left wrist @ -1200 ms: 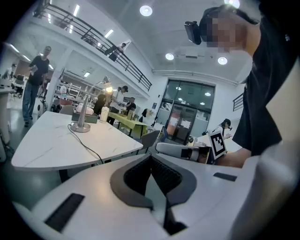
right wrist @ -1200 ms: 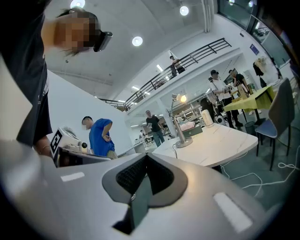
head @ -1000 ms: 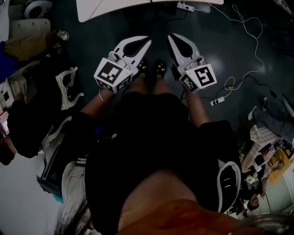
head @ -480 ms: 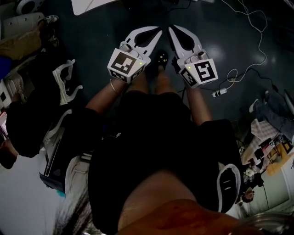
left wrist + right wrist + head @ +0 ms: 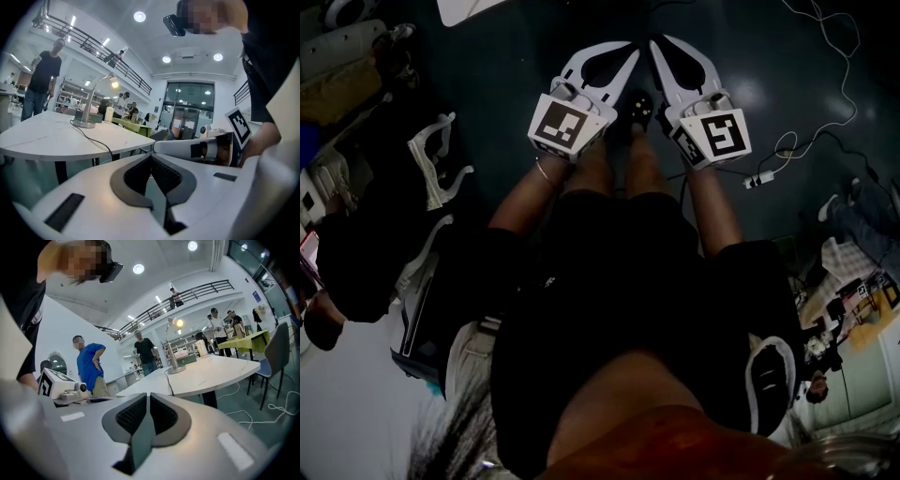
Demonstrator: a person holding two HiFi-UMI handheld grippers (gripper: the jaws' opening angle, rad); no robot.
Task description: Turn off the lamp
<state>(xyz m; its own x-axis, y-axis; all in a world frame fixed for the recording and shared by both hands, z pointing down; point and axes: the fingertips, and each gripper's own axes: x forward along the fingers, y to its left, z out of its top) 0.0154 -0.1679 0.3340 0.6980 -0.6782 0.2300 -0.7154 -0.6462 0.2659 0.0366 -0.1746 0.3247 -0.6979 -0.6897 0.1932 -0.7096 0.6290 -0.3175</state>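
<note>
Left gripper (image 5: 628,52) and right gripper (image 5: 658,45) fingers are closed, empty, far from the lit lamp (image 5: 85,123), which could be toppled by hard pressing.

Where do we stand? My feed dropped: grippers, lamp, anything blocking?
Left hand-held gripper shut, empty; right hand-held gripper likewise. Lamp lit, on white table, untouched. Only its cord trails toward us; nothing blocking.

Lamp (image 5: 88,105) on table (image 5: 42,138), well ahead.
Cable (image 5: 91,139) ran from lamp base across tabletop to its edge; left gripper (image 5: 622,52) sat just beside right gripper (image 5: 666,47), both over the floor (image 5: 506,66).
</note>
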